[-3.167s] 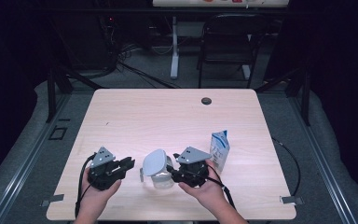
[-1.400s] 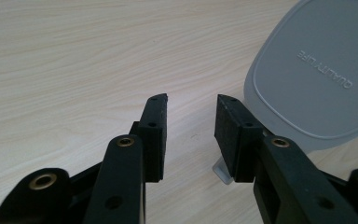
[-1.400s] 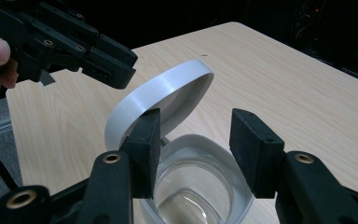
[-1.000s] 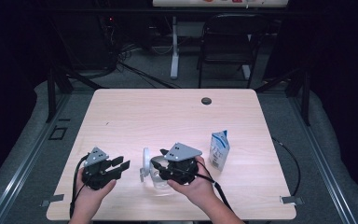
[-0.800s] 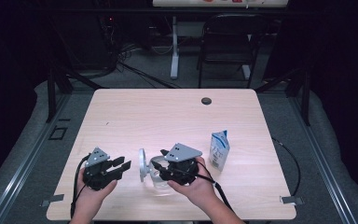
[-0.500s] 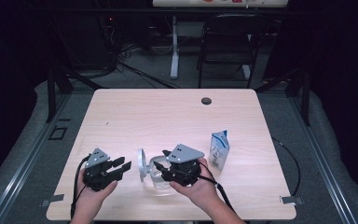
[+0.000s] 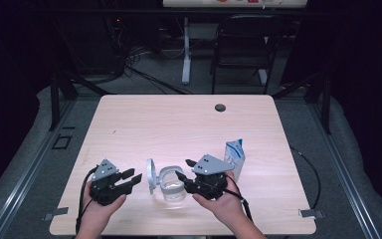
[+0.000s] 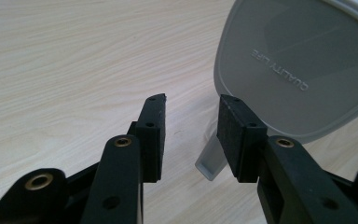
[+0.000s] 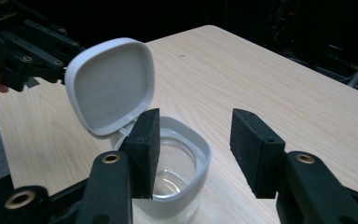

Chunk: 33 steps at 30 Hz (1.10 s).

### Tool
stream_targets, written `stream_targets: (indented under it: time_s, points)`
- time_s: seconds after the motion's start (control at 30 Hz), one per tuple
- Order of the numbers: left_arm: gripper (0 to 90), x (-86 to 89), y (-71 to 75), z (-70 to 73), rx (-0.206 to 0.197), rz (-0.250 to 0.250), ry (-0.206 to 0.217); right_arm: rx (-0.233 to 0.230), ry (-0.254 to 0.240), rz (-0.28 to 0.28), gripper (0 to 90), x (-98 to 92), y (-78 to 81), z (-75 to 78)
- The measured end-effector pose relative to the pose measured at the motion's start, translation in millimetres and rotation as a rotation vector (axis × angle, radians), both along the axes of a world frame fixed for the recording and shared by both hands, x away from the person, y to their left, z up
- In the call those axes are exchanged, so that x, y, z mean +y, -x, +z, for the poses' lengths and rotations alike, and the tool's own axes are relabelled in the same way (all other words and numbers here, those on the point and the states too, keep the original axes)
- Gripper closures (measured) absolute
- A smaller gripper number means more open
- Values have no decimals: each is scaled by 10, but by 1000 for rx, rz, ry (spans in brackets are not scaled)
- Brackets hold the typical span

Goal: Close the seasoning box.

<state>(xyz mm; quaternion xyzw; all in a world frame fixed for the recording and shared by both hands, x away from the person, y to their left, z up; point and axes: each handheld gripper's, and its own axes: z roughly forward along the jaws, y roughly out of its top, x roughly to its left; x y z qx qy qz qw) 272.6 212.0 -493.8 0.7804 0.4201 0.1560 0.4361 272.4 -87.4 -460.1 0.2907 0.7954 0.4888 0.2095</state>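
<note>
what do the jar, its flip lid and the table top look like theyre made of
Jar: clear body, likely glass or hard plastic; you see through to its base.
Flip lid: matte grey-white plastic by the look, with moulded lettering on its outer face.
Table top: pale wood-grain surface, possibly laminate; grain lines run evenly across it.

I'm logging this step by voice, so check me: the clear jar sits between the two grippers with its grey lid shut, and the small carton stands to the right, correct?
Not quite. The lid is open, not shut: the right gripper view shows it flipped up on its hinge above the jar, whose mouth is uncovered. The rest holds: the jar sits between the left gripper and right gripper, with the carton to the right.
</note>
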Motion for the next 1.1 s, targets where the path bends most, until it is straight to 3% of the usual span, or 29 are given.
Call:
stream_targets:
  time_s: [0.43, 0.8, 1.1]
  points:
    - [626, -47, 4, -63, 13, -13, -9, -9, -58, -77, 520, -326, 137, -22]
    - [620, -68, -4, -103, 16, -17, -18, 14, -87, -124, 501, -611, 213, -102]
    - [616, -46, -14, -100, 16, -11, -27, -12, -105, -162, 495, -817, 347, -45]
